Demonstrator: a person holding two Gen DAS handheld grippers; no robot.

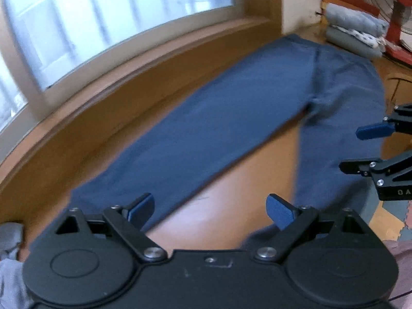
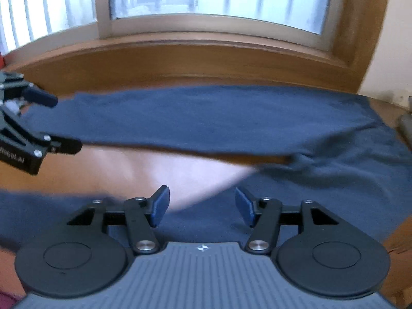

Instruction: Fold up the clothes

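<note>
Wooden floor [image 1: 226, 185] bears blue trousers [image 1: 231, 118] lengthwise along the window wall; both claws gape empty.

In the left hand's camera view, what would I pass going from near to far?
Left gripper → bare wooden floor → blue trousers → stack of folded clothes → red fan.
</note>
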